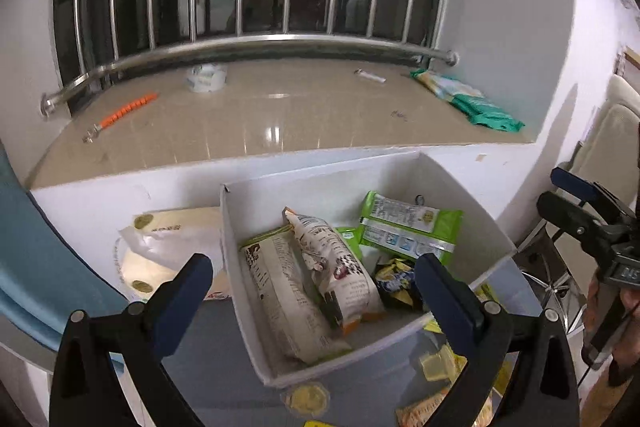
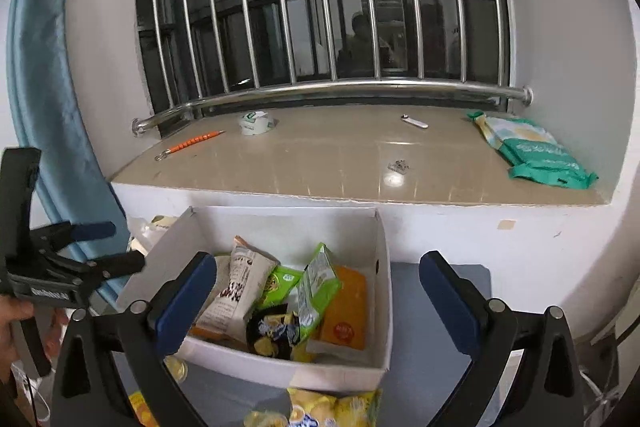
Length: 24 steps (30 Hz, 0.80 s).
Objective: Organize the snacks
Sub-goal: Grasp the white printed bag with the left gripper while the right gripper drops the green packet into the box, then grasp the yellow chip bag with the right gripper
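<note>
A white cardboard box (image 1: 460, 199) (image 2: 380, 307) stands on a grey table below a window sill. It holds several snack packs: a white checkered bag (image 1: 340, 267) (image 2: 236, 291), a flat beige pack (image 1: 288, 295), a green pack (image 1: 408, 227) (image 2: 316, 287), a black-yellow pack (image 1: 394, 283) (image 2: 272, 335) and an orange pack (image 2: 346, 311). My left gripper (image 1: 316, 291) is open and empty above the box's near side. My right gripper (image 2: 320, 299) is open and empty above the box. Yellow snack packs (image 1: 440, 367) (image 2: 336, 411) lie on the table outside the box.
The sill (image 1: 280, 115) (image 2: 352, 163) carries a tape roll (image 2: 256, 123), an orange pen (image 2: 192, 143) and a green wipes pack (image 1: 468, 99) (image 2: 532, 147). A white bag (image 1: 160, 251) lies left of the box. A blue curtain (image 2: 44, 87) hangs left. Window bars stand behind.
</note>
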Tool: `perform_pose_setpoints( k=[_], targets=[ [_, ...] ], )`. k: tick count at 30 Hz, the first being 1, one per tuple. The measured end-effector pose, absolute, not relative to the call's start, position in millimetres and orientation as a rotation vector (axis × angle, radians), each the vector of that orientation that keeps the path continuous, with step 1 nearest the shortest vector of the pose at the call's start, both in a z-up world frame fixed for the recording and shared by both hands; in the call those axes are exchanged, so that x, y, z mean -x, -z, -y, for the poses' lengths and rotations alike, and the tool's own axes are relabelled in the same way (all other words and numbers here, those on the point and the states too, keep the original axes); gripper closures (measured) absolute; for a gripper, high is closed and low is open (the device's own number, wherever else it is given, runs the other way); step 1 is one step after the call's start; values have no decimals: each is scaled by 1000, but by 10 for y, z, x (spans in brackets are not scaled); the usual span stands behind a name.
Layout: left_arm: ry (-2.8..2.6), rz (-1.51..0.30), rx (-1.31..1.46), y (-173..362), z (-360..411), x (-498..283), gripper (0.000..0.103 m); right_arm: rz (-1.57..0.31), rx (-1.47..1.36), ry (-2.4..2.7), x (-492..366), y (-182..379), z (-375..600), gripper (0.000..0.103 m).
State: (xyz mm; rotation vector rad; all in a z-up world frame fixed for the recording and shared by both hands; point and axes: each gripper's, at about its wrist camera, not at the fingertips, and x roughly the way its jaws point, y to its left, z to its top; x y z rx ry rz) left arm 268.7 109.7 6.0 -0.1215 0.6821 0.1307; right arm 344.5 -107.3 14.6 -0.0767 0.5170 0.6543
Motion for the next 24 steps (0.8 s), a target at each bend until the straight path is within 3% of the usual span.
perform_pose_setpoints(
  k=[7, 12, 20, 24],
  targets=[
    [-90, -580, 120, -275, -852, -1992, 0, -479, 88, -690, -2941, -212, 1395, 0],
    [-38, -548, 124, -135, -580, -1413, 0, -469, 77, -716, -2523, -148, 1664, 0],
    [27, -534, 172, 222, -280, -760, 0, -590, -62, -746, -1995, 467, 2024, 0],
    [20, -541, 173, 333, -204, -600, 0, -665, -4, -723, -1934, 823, 1964, 0]
  ],
)
